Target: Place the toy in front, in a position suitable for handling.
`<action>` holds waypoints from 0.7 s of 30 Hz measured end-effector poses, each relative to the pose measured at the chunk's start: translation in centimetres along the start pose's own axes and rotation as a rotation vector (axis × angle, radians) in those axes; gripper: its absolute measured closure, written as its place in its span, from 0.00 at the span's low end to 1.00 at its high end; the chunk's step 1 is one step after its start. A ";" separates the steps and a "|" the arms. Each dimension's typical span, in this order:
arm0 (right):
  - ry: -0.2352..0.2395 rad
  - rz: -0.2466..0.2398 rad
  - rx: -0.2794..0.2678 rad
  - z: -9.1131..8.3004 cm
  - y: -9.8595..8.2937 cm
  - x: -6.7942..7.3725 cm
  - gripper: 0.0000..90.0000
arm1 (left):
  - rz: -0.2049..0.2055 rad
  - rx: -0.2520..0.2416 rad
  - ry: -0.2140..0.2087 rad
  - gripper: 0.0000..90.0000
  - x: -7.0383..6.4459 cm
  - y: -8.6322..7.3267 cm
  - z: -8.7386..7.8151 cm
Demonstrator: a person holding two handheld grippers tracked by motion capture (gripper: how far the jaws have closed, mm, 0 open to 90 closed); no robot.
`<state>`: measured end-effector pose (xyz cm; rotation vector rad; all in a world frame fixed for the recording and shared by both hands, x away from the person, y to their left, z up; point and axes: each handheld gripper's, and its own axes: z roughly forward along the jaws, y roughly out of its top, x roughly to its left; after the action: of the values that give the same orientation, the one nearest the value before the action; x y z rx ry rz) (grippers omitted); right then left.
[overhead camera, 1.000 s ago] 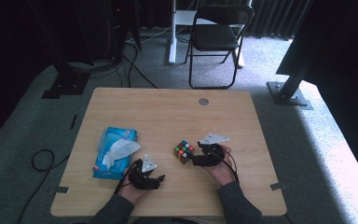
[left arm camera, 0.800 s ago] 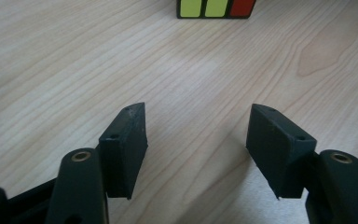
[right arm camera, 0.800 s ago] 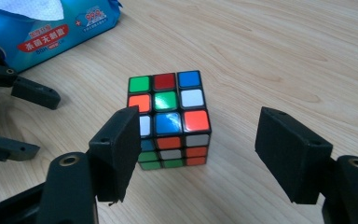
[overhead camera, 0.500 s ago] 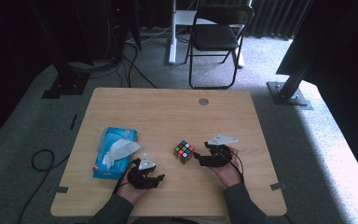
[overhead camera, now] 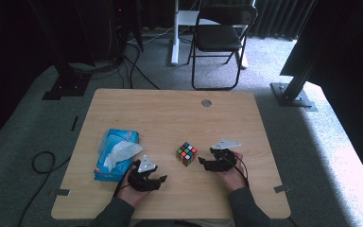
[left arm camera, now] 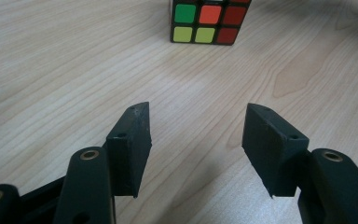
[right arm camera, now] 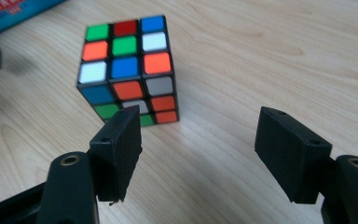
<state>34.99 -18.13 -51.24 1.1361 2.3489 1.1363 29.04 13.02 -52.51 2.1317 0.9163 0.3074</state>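
Puzzle cube (overhead camera: 186, 153) resting on a pale wooden bench (overhead camera: 170, 113), slightly toward the person's side of centre, with one corner turned toward the near edge. Right tongs (overhead camera: 205, 163), held in the person's right hand (overhead camera: 231, 175), lie just to the right of the cube, near it but apart from it, jaws spread wide and holding nothing. In the right gripper view the cube (right arm camera: 128, 70) stands ahead and to the left of the gap between the jaws; the left jaw overlaps its lower corner in the picture, and bare wood lies between the two jaws. Visible stickers on its top face include green, red, blue, orange and white. Left tongs (overhead camera: 159, 180), held in the left hand (overhead camera: 130, 194), sit nearer the bench's front edge, to the left of and below the cube in the high view, well apart from it, jaws likewise wide and empty. In the left gripper view the cube (left arm camera: 209, 21) lies farther off, at the top edge, roughly in line with the gap between the jaws, showing green, orange, red and yellow-green squares. Blue tissue pack (overhead camera: 116, 153), with a white tissue standing out of it, lies left of the cube, just beside the left tongs.
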 end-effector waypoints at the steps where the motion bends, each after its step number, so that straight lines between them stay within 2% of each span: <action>1: -0.004 0.000 0.004 0.1 -0.1 0.0 0.35 | 0.001 -0.001 0.004 0.48 -0.1 0.0 -0.1; 7: -0.016 0.011 0.004 0.5 -0.5 -0.3 0.35 | 0.002 -0.017 0.006 0.48 0.0 0.2 -0.8; 14: -0.022 0.007 0.016 0.8 -0.7 -0.2 0.35 | -0.005 -0.064 0.005 0.48 0.0 0.5 -2.0; 21: -0.029 0.013 0.022 1.0 -0.9 -0.4 0.35 | -0.028 -0.093 0.020 0.48 0.5 0.6 -3.1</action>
<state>35.30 -18.26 -52.62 1.1694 2.3412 1.0936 28.21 14.89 -50.02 2.0328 0.9246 0.3515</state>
